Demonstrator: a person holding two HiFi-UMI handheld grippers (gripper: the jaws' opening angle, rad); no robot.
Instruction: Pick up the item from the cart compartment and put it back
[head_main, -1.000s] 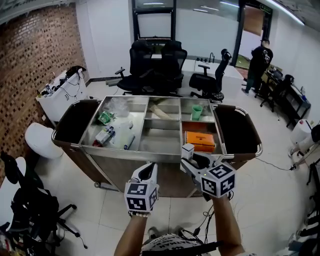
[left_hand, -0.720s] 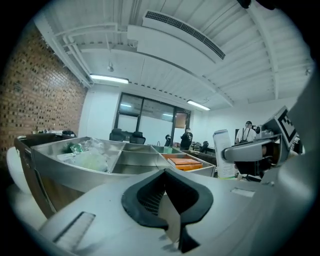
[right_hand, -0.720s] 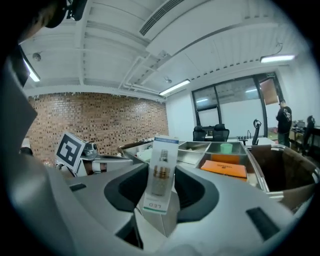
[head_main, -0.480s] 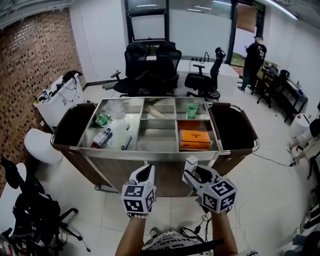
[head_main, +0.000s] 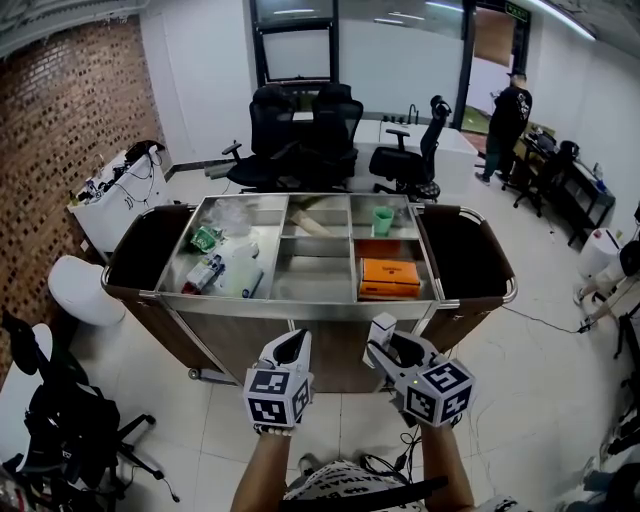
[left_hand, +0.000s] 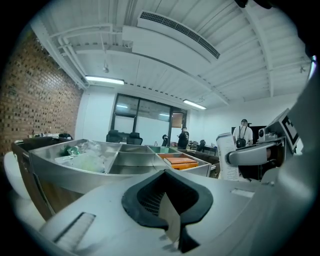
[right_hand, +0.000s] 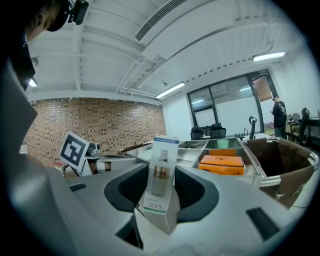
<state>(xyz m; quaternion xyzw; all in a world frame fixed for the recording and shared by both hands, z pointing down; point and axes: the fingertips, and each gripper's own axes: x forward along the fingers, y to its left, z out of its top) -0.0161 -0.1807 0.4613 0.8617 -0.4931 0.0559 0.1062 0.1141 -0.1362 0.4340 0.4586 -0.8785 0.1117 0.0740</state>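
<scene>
Several small things crowd the cart's (head_main: 300, 303) left compartment: a green packet (head_main: 206, 238), a bottle-like item (head_main: 204, 274) and crumpled clear plastic (head_main: 236, 216). None carries a label that can be read.

In front of the cart's front rim, the left gripper (head_main: 291, 343) hovers with its jaws pressed together on nothing. Its own view shows only the dark pads meeting.

Just right of it, the right gripper (head_main: 388, 345) is clenched on a tall white box (right_hand: 161, 172), held upright in front of the cart and outside every compartment. The box bears a picture of a bulb and the word "LED" near its lower end. Its base is hidden between the jaws, and the finer print is blurred.

In the cart's right-hand compartments lie an orange box (head_main: 389, 279), its printing too small to read, and behind it a green cup (head_main: 383, 221).

Far right at the back, a person (head_main: 508, 112) stands by a doorway.
</scene>
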